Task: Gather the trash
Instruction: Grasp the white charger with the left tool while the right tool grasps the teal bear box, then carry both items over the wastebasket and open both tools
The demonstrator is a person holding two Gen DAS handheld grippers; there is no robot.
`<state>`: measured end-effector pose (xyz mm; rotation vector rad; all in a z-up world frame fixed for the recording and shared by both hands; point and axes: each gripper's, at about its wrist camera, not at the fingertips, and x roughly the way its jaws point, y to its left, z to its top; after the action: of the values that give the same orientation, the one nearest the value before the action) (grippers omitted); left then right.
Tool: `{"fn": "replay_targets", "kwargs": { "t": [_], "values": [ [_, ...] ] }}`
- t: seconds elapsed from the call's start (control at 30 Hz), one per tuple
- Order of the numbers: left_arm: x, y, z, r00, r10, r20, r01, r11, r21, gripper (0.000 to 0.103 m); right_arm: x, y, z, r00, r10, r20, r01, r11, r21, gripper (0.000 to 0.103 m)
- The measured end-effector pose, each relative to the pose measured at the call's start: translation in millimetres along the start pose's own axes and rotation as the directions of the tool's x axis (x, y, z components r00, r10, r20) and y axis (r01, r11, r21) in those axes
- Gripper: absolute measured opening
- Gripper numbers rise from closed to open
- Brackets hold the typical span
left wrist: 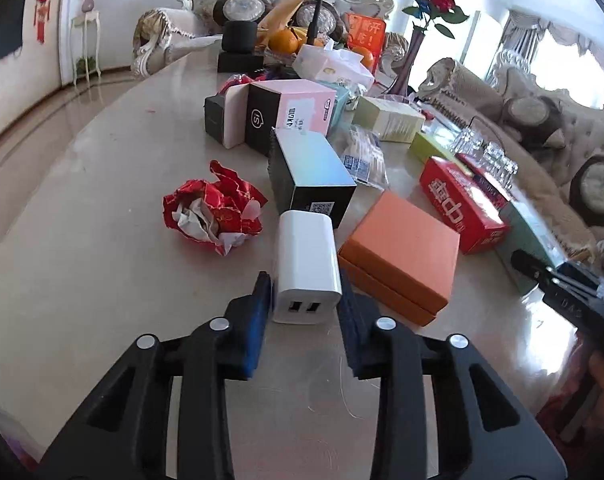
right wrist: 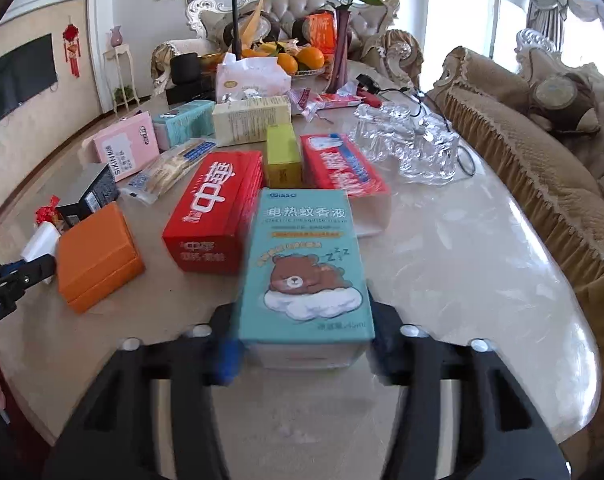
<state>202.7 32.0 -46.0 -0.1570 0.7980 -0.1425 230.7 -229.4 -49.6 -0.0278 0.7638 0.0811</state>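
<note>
Already the left claw (left wrist: pixel 305 312) is clamped on the white charger (left wrist: pixel 306 268) at the near bench (left wrist: pixel 81 280) edge, and the right claw (right wrist: pixel 304 356) pinches the teal mosquito-liquid box (right wrist: pixel 304 268). Gripped only at their near ends, either could pivot or slip when lifted; the orange box (left wrist: pixel 402 252) touching the charger may drag.
</note>
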Motion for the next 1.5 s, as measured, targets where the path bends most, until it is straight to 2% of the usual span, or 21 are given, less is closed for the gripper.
{"fn": "replay_targets", "kwargs": {
  "t": [0.3,0.37,0.5,0.6,0.73,0.87,0.93,1.0,1.03,1.1,1.13,1.2,1.27,1.3,1.37,1.47,1.5],
  "values": [
    [-20,6,-12,0.998,-0.042,0.037,0.043,0.999,-0.024,0.029,-19,-3,-8,0.997,0.073,0.014,-0.073,0.996,0.045,0.045],
    [-32,3,-14,0.997,-0.049,0.051,0.05,0.999,-0.008,0.027,-28,-5,-10,0.993,0.115,0.02,-0.116,0.991,0.071,0.045],
    [-44,-6,-17,0.998,-0.018,0.059,0.014,0.998,0.067,0.027,-48,-2,-9,0.99,0.133,0.054,-0.136,0.989,0.064,0.045],
    [-48,-6,-18,0.997,-0.067,0.049,0.064,0.997,0.05,0.027,-59,-2,-9,0.987,0.144,0.066,-0.148,0.986,0.071,0.045],
    [-87,-16,-18,0.987,-0.111,0.116,0.102,0.992,0.081,0.027,-90,-7,-14,0.978,0.184,0.097,-0.192,0.979,0.076,0.045],
    [-141,-31,-33,0.975,-0.177,0.133,0.156,0.975,0.159,0.027,-136,-6,-33,0.957,0.266,0.112,-0.273,0.96,0.055,0.046],
    [-163,-39,-55,0.975,-0.202,0.09,0.18,0.961,0.21,0.027,-156,-2,-50,0.946,0.313,0.089,-0.317,0.948,0.037,0.046],
    [-169,-44,-82,0.978,-0.207,0.023,0.196,0.952,0.234,0.027,-165,6,-74,0.934,0.356,0.02,-0.357,0.934,0.03,0.046],
    [-168,-44,-94,0.979,-0.204,-0.011,0.2,0.951,0.235,0.027,-163,11,-87,0.927,0.375,-0.028,-0.374,0.927,0.034,0.046],
    [-148,-43,-128,0.973,-0.19,-0.135,0.216,0.951,0.22,0.027,-149,22,-114,0.912,0.388,-0.131,-0.386,0.921,0.045,0.046],
    [-134,-41,-142,0.961,-0.193,-0.198,0.231,0.954,0.193,0.027,-133,29,-131,0.895,0.397,-0.204,-0.394,0.917,0.06,0.046],
    [-97,-40,-174,0.918,-0.216,-0.332,0.269,0.955,0.124,0.027,-105,40,-153,0.861,0.403,-0.309,-0.401,0.913,0.073,0.046],
    [-57,-41,-200,0.867,-0.211,-0.452,0.278,0.957,0.086,0.027,-67,52,-171,0.822,0.386,-0.419,-0.392,0.917,0.076,0.045],
    [-43,-41,-207,0.847,-0.211,-0.488,0.281,0.957,0.074,0.027,-47,57,-178,0.805,0.367,-0.466,-0.379,0.923,0.072,0.045],
    [-16,-41,-218,0.813,-0.2,-0.547,0.271,0.961,0.05,0.027,-23,63,-183,0.795,0.327,-0.511,-0.357,0.933,0.041,0.046],
    [8,-36,-225,0.788,-0.16,-0.595,0.236,0.97,0.051,0.028,4,68,-189,0.782,0.291,-0.552,-0.338,0.941,0.018,0.048],
    [13,-34,-227,0.783,-0.15,-0.604,0.234,0.97,0.063,0.034,11,69,-191,0.776,0.28,-0.565,-0.333,0.943,0.009,0.054]
  ]
}}
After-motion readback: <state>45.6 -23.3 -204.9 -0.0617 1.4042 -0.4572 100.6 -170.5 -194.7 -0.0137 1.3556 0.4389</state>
